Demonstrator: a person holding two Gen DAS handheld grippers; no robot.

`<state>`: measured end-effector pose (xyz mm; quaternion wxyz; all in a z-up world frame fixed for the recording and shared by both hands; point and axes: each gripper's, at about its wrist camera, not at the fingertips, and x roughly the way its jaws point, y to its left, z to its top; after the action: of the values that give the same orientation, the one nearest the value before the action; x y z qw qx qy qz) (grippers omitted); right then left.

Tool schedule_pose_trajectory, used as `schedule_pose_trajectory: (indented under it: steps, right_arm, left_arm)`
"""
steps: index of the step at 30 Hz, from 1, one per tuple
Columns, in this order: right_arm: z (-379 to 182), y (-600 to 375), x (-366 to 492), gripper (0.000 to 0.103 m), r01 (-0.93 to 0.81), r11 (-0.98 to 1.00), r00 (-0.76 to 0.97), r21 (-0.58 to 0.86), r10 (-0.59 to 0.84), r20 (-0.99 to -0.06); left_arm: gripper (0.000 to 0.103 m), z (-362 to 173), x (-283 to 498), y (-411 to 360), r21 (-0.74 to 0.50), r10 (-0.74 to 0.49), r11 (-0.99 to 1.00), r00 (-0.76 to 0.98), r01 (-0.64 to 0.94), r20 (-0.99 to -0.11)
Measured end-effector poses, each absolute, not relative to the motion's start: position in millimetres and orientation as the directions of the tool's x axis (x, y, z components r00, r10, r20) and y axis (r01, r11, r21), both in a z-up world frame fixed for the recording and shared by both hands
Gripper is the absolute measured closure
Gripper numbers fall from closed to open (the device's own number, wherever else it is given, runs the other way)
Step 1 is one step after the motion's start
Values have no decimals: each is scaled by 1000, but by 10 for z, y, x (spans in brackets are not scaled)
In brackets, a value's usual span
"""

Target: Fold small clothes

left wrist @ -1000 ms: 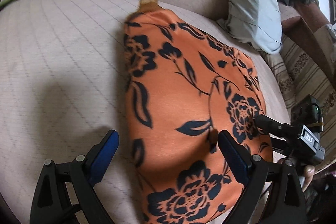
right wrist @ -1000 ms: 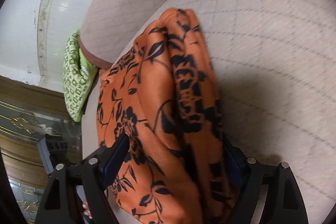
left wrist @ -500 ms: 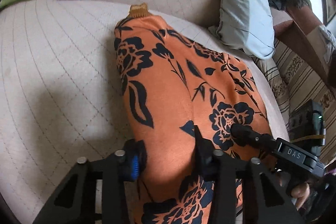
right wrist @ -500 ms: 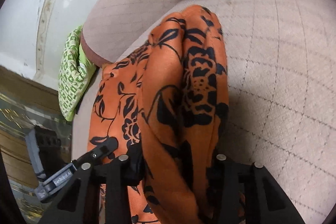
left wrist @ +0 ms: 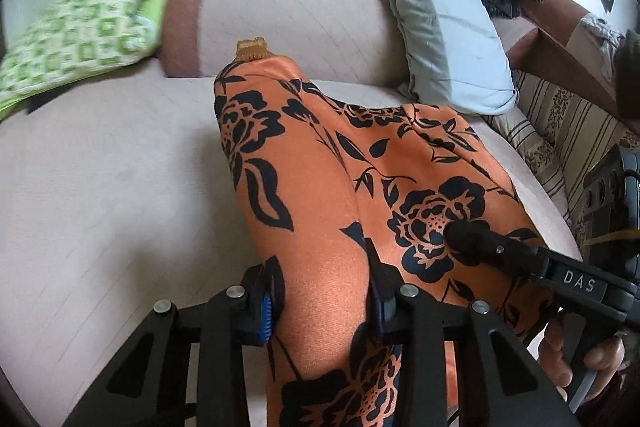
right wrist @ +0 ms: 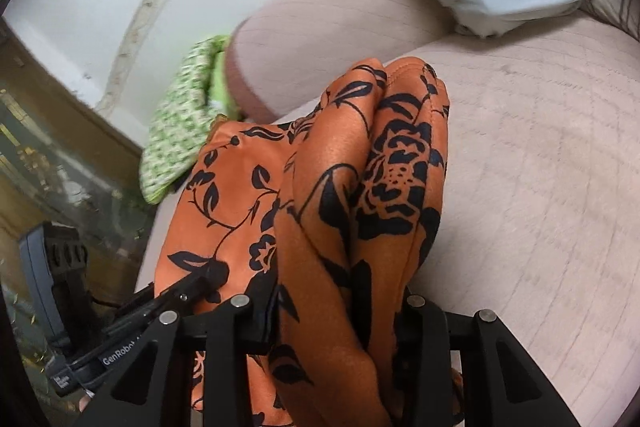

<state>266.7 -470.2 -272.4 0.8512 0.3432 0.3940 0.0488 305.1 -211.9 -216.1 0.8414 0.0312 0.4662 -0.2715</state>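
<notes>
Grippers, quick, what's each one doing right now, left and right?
Left gripper: closed on a bunched edge of the orange floral garment.
Right gripper: closed on another bunch of the same garment.

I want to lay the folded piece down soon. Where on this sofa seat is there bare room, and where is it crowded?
Free: the seat left of the orange floral garment, up to the green patterned cushion and backrest. Also the seat on its other side, in the right wrist view. Crowded: the corner by the grey pillow and striped cushion.
</notes>
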Motion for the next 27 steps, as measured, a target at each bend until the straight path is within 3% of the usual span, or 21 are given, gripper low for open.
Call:
schedule_pose_trajectory:
  steps: [7,15,17,18,19,21,25,27]
  right_arm:
    - [-2540,-3996,2027,64,114,783,697,611,375,-611]
    - [-2763,-3653,1453,64,179,795,684,579,323,-655]
    - [-2957,-3627,1436,62,220,778,638,588,341,-691]
    - [-3059,-3610,1456,60,245,770,604,589,354,-714]
    - [-3179,-3616,1448,51,294,764,566,574,345,-749]
    - [-3200,-3677,1393,48,321,738,566,594,354,-745]
    - [-2856,-3929,1140,45,334,736,628,589,293,-721]
    - [-2642,-3991,993,45,315,756,661,574,259,-704]
  left_arm:
    - [65,-1973,2345,-1652,-162,-391,871,456,463,-800]
    - [64,-2316,1999,-1546,-96,-314,883,426,460,-849]
    - [60,-2530,1975,-1519,-49,-244,895,393,443,-887]
    - [48,-2593,1978,-1519,-28,-213,901,385,433,-898]
    - [41,-2644,1975,-1494,-8,-183,909,382,417,-906]
    - [40,-2575,1925,-1440,7,-170,916,405,401,-898]
    - [35,-2223,1734,-1477,157,-73,907,515,390,-854]
    - [24,-1978,1603,-1506,228,-36,901,586,370,-809]
